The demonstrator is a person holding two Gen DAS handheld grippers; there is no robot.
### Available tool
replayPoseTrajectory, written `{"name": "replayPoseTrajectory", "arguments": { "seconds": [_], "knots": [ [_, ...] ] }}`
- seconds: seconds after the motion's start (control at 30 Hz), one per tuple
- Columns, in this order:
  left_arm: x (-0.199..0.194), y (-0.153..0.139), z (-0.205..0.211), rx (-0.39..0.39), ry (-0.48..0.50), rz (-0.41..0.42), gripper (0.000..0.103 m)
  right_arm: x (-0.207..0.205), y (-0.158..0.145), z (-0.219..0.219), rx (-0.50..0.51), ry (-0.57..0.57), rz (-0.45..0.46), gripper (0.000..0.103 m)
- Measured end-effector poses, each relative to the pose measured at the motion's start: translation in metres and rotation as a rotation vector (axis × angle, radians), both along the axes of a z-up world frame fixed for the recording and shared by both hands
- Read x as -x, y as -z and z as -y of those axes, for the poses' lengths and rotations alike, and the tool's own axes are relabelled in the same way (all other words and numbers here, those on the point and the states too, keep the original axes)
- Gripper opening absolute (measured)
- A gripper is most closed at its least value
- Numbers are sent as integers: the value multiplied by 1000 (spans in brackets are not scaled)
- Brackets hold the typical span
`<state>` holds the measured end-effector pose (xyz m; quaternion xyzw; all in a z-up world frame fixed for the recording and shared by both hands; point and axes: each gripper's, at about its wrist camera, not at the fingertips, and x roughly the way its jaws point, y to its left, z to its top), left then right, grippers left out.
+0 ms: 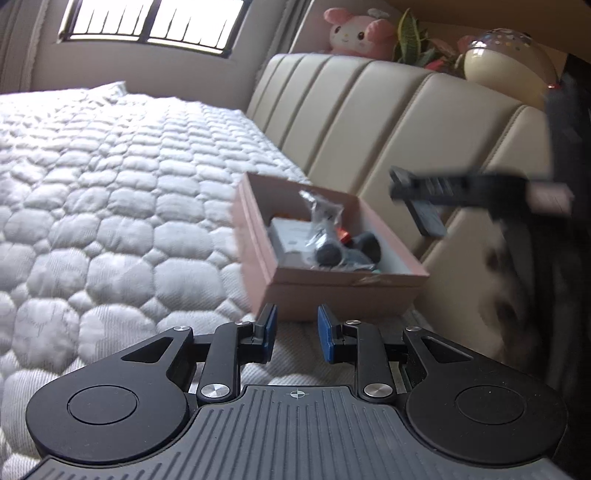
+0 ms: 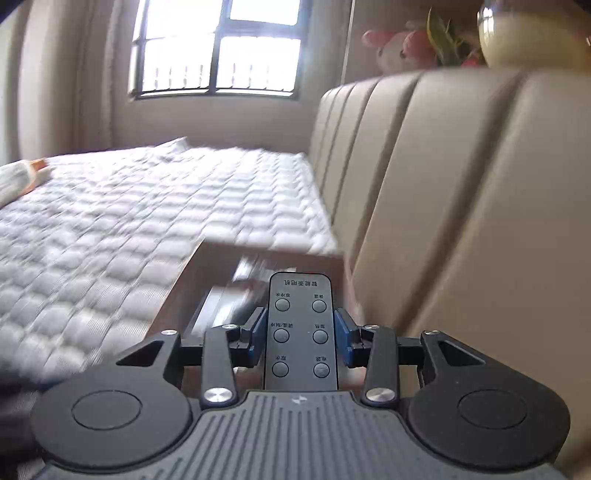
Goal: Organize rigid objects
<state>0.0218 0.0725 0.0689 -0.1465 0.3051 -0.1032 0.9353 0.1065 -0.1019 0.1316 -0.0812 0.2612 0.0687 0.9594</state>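
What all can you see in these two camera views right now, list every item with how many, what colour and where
Open pink cardboard box: one, pink, on the bed against the headboard, holding small items.
Black six-button remote control: one, black, clamped above the box.
White quilted mattress cover: one, white, over the bed.
Beige padded headboard: one, beige, beside the box.
Pink plush rabbit: one, pink, atop the headboard.
Cream dome lamp: one, cream, atop the headboard.
Left gripper: open, empty.
Right gripper: shut on the remote.
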Motion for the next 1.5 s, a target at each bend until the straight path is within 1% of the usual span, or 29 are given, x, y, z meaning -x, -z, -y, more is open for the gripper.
{"name": "replayPoseTrajectory", "arguments": {
  "seconds": [0.03, 0.1, 0.13, 0.2, 0.27, 0.33, 0.4, 0.47, 0.53, 0.6, 0.63, 0.7, 0.73, 0.77, 0.8, 0.83, 0.87, 0.93, 1.0, 1.03, 1.2, 1.37, 1.5],
  "knots": [
    [1, 4, -1, 2, -11, -10, 27, -15, -2, -6, 2, -2, 9, 56],
    [11, 10, -1, -12, -39, -14, 27, -44, 1, -10, -23, -5, -34, 75],
    [15, 12, 0, -26, -52, -12, 27, -50, 4, -7, -46, 6, -60, 75],
    [22, 19, 3, -47, -67, -7, 27, -50, 13, 5, -135, -7, -110, 75],
    [27, 26, 8, -64, -74, -9, 27, -30, 24, 18, -217, -17, -150, 76],
    [34, 32, 14, -85, -78, -3, 27, 2, 40, 28, -261, -35, -165, 83],
    [39, 38, 22, -109, -82, 4, 27, 38, 62, 32, -253, -63, -166, 87],
    [41, 45, 31, -126, -85, 1, 27, 63, 85, 33, -210, -63, -166, 87],
    [41, 49, 41, -150, -87, 3, 27, 77, 103, 34, -156, -56, -170, 87],
    [39, 50, 52, -187, -85, 4, 27, 82, 116, 37, -103, -33, -155, 87],
    [38, 49, 57, -195, -81, 6, 27, 84, 117, 42, -95, -11, -160, 87],
    [34, 47, 64, -199, -81, 6, 27, 77, 112, 55, -165, 14, -192, 87],
    [32, 47, 67, -203, -83, 6, 27, 74, 108, 60, -191, 21, -198, 89],
    [29, 47, 69, -210, -86, 8, 27, 71, 105, 62, -188, 29, -195, 91],
    [26, 48, 71, -221, -89, 8, 27, 69, 104, 64, -165, 32, -185, 94],
    [23, 49, 74, -234, -93, 3, 27, 68, 104, 64, -147, 26, -182, 94],
    [20, 52, 75, -245, -96, -9, 27, 67, 106, 63, -137, 12, -190, 94],
    [15, 59, 76, -262, -102, -40, 29, 68, 110, 57, -94, -16, -193, 99],
    [16, 62, 74, -253, -107, -34, 30, 67, 118, 50, -27, 3, -186, 101],
    [16, 61, 73, -249, -109, -33, 30, 66, 121, 49, -19, 12, -196, 102],
    [19, 62, 70, -239, -112, -29, 30, 62, 124, 47, -25, 38, -212, 103],
    [23, 63, 72, -251, -123, -15, 29, 66, 127, 56, -109, 74, -217, 103],
    [24, 64, 70, -240, -122, -18, 29, 67, 128, 54, -113, 107, -219, 103]
  ]
}}
